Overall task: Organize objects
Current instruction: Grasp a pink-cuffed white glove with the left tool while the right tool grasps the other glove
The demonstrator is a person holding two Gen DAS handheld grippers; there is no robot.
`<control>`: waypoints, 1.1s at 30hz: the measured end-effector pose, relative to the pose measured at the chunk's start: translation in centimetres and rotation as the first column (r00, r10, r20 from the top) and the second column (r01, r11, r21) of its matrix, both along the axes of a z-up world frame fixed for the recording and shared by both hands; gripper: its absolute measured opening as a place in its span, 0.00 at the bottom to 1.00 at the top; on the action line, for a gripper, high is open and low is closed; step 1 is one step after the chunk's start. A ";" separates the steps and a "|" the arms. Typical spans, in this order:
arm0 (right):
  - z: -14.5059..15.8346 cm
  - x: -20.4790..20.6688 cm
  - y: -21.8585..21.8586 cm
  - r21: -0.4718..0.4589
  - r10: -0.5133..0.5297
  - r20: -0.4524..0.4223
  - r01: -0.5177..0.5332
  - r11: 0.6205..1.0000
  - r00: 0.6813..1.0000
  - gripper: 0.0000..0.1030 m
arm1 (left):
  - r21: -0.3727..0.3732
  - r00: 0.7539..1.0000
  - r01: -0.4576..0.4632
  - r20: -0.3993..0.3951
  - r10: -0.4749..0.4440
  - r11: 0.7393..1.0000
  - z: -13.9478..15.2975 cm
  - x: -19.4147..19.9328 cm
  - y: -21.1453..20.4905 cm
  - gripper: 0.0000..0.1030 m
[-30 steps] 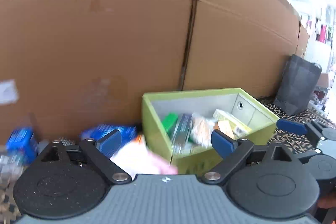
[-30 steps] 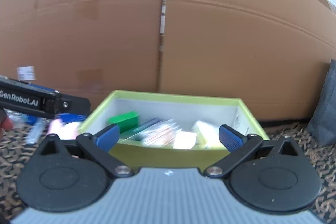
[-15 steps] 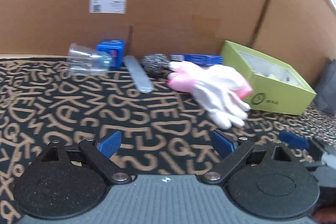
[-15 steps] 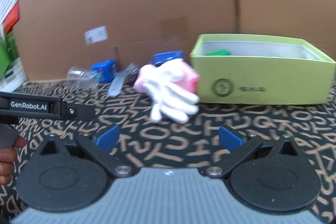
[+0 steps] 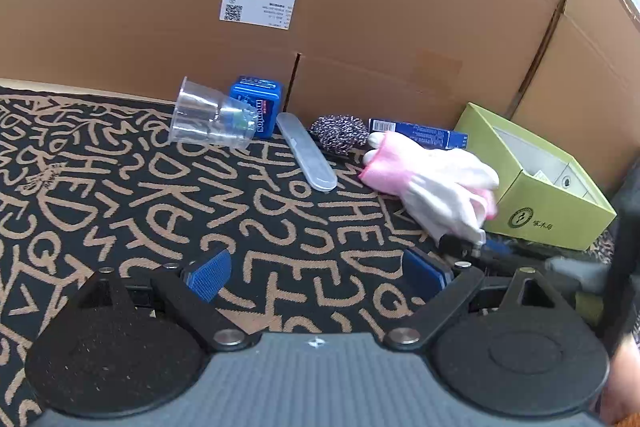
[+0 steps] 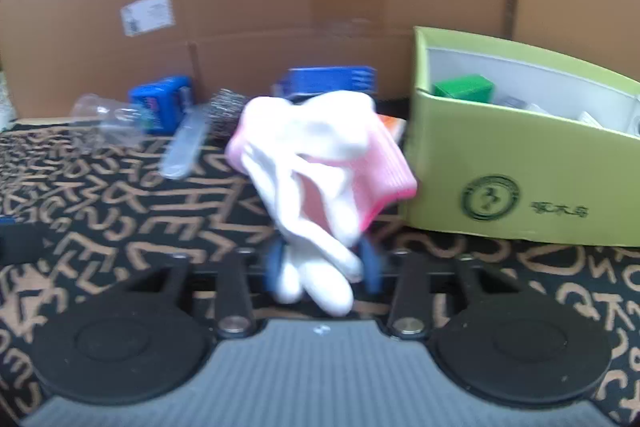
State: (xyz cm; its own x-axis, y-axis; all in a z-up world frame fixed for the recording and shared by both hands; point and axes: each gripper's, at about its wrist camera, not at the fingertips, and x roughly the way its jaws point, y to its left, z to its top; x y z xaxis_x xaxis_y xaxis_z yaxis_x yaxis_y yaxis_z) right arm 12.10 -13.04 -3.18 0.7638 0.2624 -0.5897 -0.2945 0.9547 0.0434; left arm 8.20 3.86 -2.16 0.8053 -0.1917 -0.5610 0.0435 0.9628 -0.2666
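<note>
While just closing, right gripper (image 6: 322, 269) fingers (image 6: 276, 267) tight on glove (image 6: 320, 163).

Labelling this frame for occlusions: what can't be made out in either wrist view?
- Green box contents: left wrist view, near wall hides nearly all; right wrist view shows only a green carton, the rest is blurred and cut by the edge.
- Right gripper pads: glove fingers lie between the closing jaws, blur hides contact.
- White label: print too small.
- Blue flat box: glove partly covers it.
</note>
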 end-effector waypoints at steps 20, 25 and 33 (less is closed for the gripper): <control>2.0 -6.6 -0.8 0.002 0.075 0.038 -0.075 0.997 0.996 0.54 | -0.016 0.980 0.190 -0.062 -0.191 0.982 -2.0 2.0 -0.5 0.17; 1.2 -2.2 0.2 -0.026 0.027 0.086 -0.025 0.999 0.996 0.49 | 0.008 0.985 0.160 -0.058 -0.160 0.987 -1.4 0.5 1.4 0.17; 1.1 -5.3 1.1 0.061 0.171 0.131 -0.180 0.982 0.977 0.07 | 0.044 0.986 0.156 -0.071 -0.153 0.987 -1.3 -0.7 2.1 0.17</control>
